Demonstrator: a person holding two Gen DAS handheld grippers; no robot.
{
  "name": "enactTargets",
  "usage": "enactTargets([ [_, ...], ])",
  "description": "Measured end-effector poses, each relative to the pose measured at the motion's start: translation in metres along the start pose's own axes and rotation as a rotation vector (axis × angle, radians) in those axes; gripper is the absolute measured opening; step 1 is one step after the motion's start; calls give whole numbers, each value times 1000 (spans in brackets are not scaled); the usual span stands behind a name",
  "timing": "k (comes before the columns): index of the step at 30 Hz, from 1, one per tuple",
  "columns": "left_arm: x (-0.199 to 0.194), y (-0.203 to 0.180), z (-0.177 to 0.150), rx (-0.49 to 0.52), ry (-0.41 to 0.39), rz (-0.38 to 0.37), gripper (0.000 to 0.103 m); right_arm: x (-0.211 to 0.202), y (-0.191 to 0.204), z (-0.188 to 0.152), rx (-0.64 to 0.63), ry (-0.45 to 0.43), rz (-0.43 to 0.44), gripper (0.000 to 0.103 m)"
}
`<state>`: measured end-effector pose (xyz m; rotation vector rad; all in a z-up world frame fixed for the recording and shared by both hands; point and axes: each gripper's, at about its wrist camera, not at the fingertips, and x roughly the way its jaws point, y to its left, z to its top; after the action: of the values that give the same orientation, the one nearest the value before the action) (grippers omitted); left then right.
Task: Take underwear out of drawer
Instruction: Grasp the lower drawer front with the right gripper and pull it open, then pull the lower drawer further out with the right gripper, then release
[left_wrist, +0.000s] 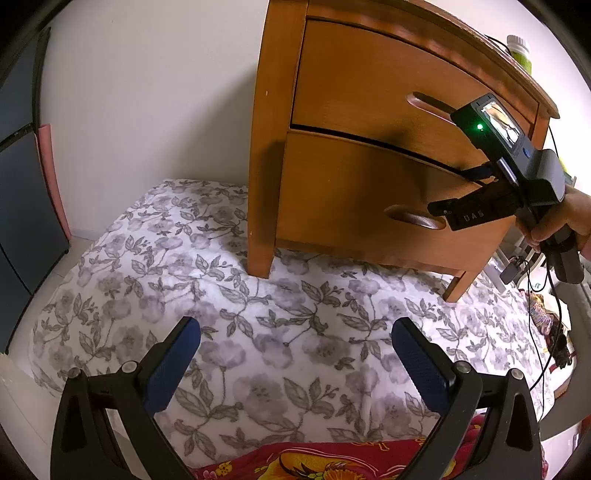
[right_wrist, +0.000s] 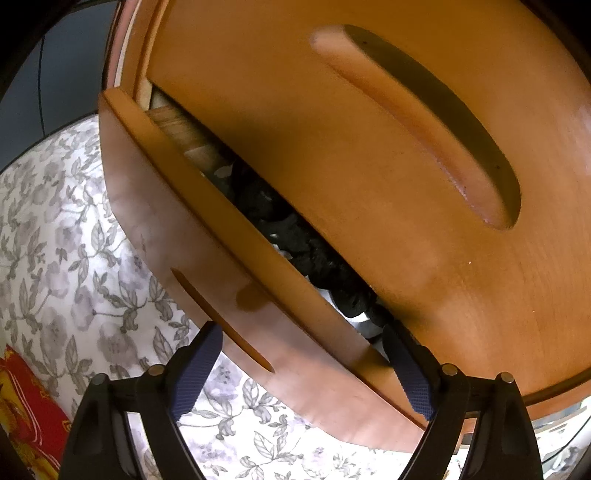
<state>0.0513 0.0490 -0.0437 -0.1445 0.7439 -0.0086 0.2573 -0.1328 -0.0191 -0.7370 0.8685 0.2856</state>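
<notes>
Blue-padded fingertips of our right gripper (right_wrist: 304, 373) are framing the near end of the lower drawer (right_wrist: 207, 258), one pad (right_wrist: 199, 373) outside its front panel, the other (right_wrist: 408, 376) reaching into the gap behind it. The jaws are standing wide apart and, as far as we can judge, pressing on nothing.

We are looking past them at a drawer pulled only slightly clear of the nightstand (right_wrist: 369, 147). The narrow slot is running away from the tongs, up and to the left, and dark crumpled underwear (right_wrist: 291, 229) is lying along it, just beyond the inner pad and following the same long axis.

Our left gripper (left_wrist: 295, 354) is hanging well back over the flowered bedspread (left_wrist: 258, 325), its jaws also wide apart and empty, so the right hand is by far the nearer.

We are seeing only a strip of the fabric; the upper drawer front (right_wrist: 406, 122) is covering the rest, and we cannot tell how many pieces are lying there or where one ends.
</notes>
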Motion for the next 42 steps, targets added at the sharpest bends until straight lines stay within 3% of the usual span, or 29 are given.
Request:
enactTargets([
  [4, -1, -1, 0, 1, -1, -3, 103, -3, 5, -4, -18, 3, 0, 89],
  [10, -2, -2, -1, 1, 2, -6, 103, -4, 16, -7, -108, 26, -55, 76],
  [16, -3, -2, -1, 0, 3, -6, 103, -4, 12, -3, -125, 55, -39, 73],
  [42, -30, -3, 2, -18, -12, -22, 103, -63, 56, -52, -138, 9, -50, 73],
])
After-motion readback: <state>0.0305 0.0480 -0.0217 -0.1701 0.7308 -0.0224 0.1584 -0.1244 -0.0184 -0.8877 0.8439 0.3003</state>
